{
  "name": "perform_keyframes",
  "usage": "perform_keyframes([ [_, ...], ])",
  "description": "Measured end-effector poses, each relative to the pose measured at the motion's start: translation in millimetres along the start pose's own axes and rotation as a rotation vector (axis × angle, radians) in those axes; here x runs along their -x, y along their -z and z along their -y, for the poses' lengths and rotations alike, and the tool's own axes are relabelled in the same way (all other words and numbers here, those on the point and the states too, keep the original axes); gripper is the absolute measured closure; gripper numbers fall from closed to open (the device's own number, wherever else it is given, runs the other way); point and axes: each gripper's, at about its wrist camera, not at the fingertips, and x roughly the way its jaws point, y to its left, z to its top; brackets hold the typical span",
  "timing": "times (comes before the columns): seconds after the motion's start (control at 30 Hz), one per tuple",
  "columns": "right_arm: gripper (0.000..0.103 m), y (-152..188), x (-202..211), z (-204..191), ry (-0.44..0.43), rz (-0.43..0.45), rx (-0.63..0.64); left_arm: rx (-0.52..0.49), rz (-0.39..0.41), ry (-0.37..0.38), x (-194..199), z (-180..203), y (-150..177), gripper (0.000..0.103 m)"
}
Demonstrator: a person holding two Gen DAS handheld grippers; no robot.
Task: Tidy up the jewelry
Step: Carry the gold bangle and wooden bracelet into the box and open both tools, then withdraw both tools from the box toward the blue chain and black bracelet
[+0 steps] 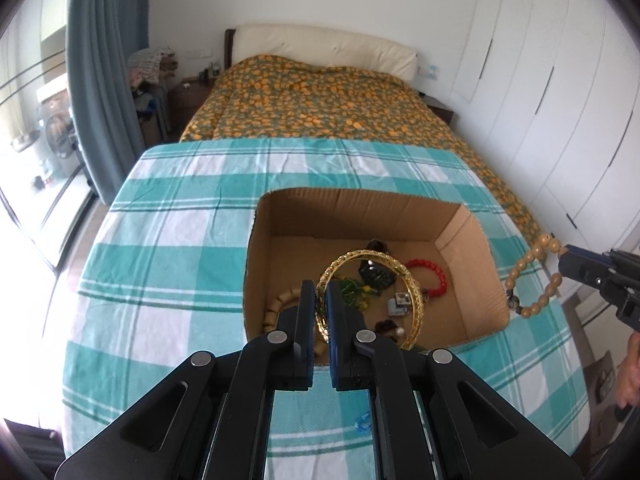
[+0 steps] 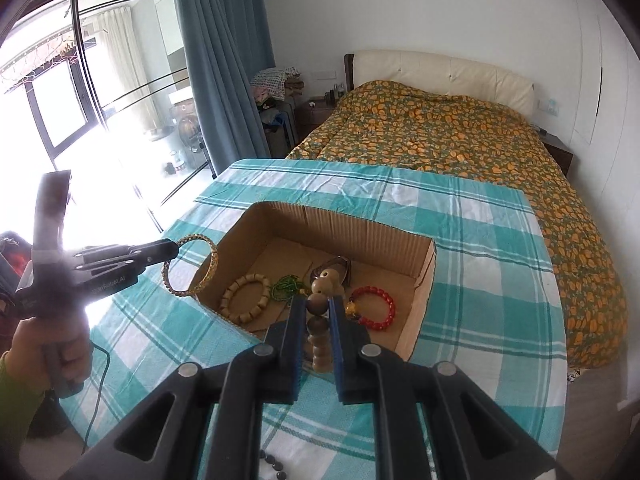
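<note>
On the checked bench point(image 1: 168, 240) sits an open cardboard box point(image 1: 472, 240), already holding a red bead bracelet point(image 2: 374, 306) and other pieces. Left gripper point(image 1: 320, 300) jaws pinch a gold bangle point(image 1: 370, 276) by its rim, near the box's left wall; it could pivot and drop outside. Right gripper point(image 2: 318, 320) jaws clamp a wooden bead bracelet point(image 2: 320, 320), whose round beads may slip free.

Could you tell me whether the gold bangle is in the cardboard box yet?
Out. The left gripper holds the gold bangle raised beside the cardboard box.
</note>
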Motion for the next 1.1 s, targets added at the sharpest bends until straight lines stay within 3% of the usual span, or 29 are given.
perform_keyframes([
  [0.5,0.089,18.7,-86.9,35.3,0.014,-0.092,-0.082,-0.003,-0.127,-0.035,-80.0,1.3,4.2,0.096],
  [0.53,0.087,21.2,-88.2,36.3,0.033,-0.091,-0.083,0.004,-0.138,-0.034,-82.1,0.8,6.2,0.091],
  [0.57,0.079,22.2,-89.0,37.8,0.051,-0.094,-0.085,0.015,-0.152,-0.03,-83.6,-0.5,8.3,0.066],
  [0.6,0.052,24.6,-87.4,39.0,0.072,-0.089,-0.089,0.029,-0.157,-0.025,-82.7,-2.0,10.4,0.048],
  [0.63,0.035,27.7,-82.9,39.7,0.097,-0.072,-0.093,0.046,-0.146,-0.016,-78.6,-4.0,12.2,0.023],
  [0.67,0.034,30.1,-77.0,39.6,0.115,-0.053,-0.094,0.057,-0.126,-0.002,-72.8,-4.9,13.8,0.016],
  [0.73,0.034,35.5,-64.7,37.4,0.125,-0.024,-0.09,0.058,-0.11,0.03,-61.5,-5.2,15.7,0.015],
  [0.87,0.034,51.8,-33.5,31.6,0.138,0.032,-0.081,0.019,-0.103,0.018,-32.6,-0.5,28.8,0.015],
  [1.1,0.034,117.7,22.9,18.7,0.139,0.05,-0.052,-0.106,-0.051,-0.075,47.0,-0.3,96.4,0.004],
])
